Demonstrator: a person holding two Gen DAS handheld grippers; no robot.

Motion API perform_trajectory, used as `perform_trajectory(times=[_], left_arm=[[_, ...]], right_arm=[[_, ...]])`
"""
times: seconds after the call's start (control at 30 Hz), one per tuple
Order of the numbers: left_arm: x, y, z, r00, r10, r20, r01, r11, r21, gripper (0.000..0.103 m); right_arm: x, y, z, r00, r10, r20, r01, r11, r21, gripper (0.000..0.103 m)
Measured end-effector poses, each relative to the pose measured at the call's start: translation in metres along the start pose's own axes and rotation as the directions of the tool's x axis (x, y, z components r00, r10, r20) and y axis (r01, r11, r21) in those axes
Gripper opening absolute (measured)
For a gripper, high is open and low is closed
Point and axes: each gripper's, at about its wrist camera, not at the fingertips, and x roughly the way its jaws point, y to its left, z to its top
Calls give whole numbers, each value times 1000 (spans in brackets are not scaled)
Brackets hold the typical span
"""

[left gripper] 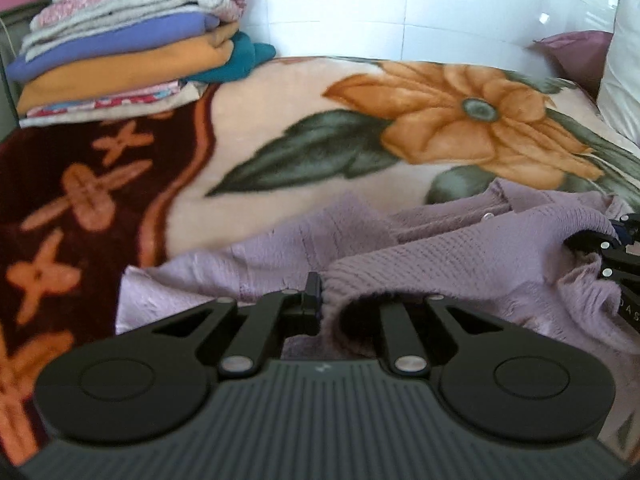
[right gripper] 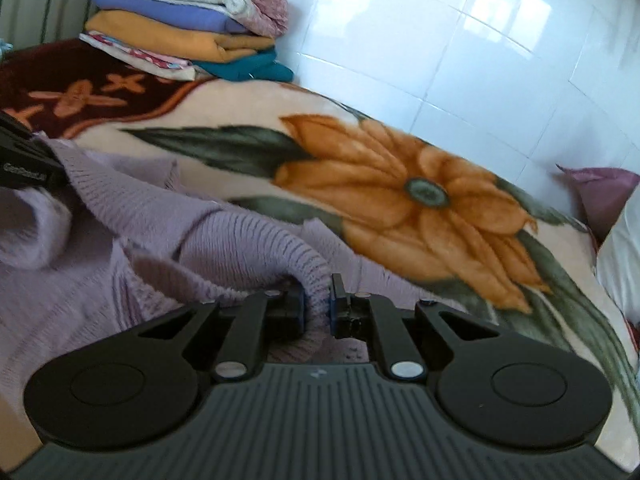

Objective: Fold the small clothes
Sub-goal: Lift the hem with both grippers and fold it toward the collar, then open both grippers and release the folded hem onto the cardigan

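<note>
A small lilac knitted sweater lies crumpled on a flowered blanket. My left gripper is shut on a ribbed edge of the sweater, which drapes over and hides its right finger. In the right wrist view the sweater fills the lower left. My right gripper is shut on a ribbed cuff of it. The right gripper also shows at the right edge of the left wrist view, and the left gripper shows at the left edge of the right wrist view.
A stack of folded clothes sits at the blanket's far left against a white tiled wall; it also shows in the right wrist view. A purple pillow and a white pillow lie at the far right.
</note>
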Motion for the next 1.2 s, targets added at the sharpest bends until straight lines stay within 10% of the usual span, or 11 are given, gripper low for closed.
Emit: perform_trajectory(times=[0.2, 0.37, 0.53, 1.2], left_arm=[[-4, 6, 0, 1000, -28, -5, 28, 999, -17, 13], [-27, 5, 5, 1000, 20, 0, -20, 1000, 0, 36], [-57, 3, 6, 996, 80, 44, -81, 996, 33, 55], [-86, -30, -44, 998, -68, -11, 69, 989, 127, 56]], right_arm=[[2, 3, -11, 1000, -18, 17, 17, 998, 59, 26], [-16, -17, -9, 1000, -13, 22, 8, 983, 181, 55], [-44, -35, -11, 999, 9, 34, -19, 958, 287, 61], [-106, 9, -22, 990, 125, 65, -134, 979, 156, 66]])
